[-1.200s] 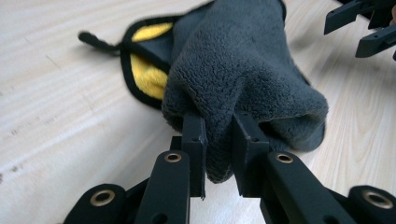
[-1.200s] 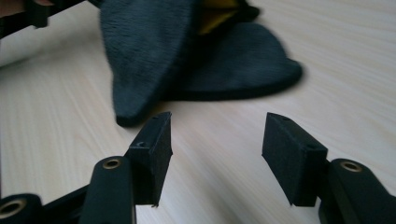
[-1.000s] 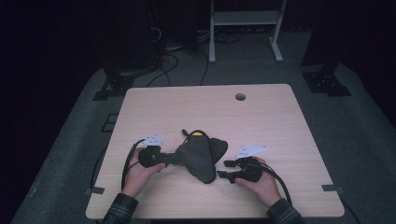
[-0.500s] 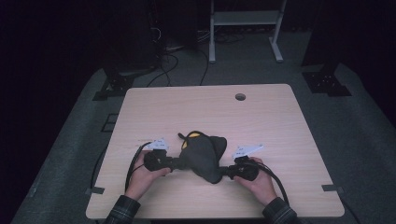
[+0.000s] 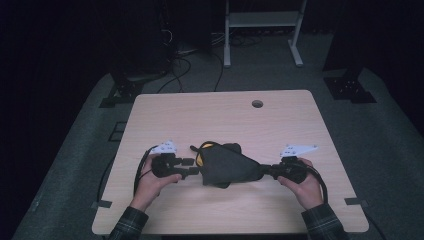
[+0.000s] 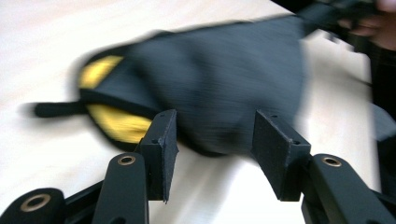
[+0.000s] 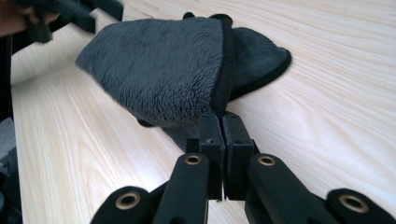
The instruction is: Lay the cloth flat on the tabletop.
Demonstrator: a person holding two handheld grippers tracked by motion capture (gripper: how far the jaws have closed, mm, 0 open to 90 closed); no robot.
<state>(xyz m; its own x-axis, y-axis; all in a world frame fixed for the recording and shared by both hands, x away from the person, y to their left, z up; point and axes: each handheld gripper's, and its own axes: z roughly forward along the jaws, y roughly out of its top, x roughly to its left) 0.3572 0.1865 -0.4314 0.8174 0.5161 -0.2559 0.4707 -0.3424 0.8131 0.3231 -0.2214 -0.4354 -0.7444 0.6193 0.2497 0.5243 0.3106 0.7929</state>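
A dark grey fleece mitt (image 5: 227, 165) with a yellow lining (image 6: 114, 123) and a black loop lies on the wooden table (image 5: 225, 110) between both hands. My left gripper (image 5: 192, 166) sits at its left end. Its pads (image 6: 161, 144) stand apart after just opening, and the mitt's edge (image 6: 219, 88) lies loose just ahead of them, not pressed. My right gripper (image 5: 264, 171) is shut on the mitt's right corner. In the right gripper view (image 7: 222, 123) the jaws pinch the seam edge of the fleece (image 7: 163, 70), which is stretched out toward it.
A round cable hole (image 5: 257, 104) is in the table's far part. A white metal stand (image 5: 260, 20) and cables (image 5: 185, 55) lie on the floor beyond the table. Two tape marks (image 5: 102, 204) flag the near corners.
My right gripper has moved to the right with the mitt's corner, drawing the mitt out into a point. My left gripper's jaws have spread apart and no longer pinch the mitt.
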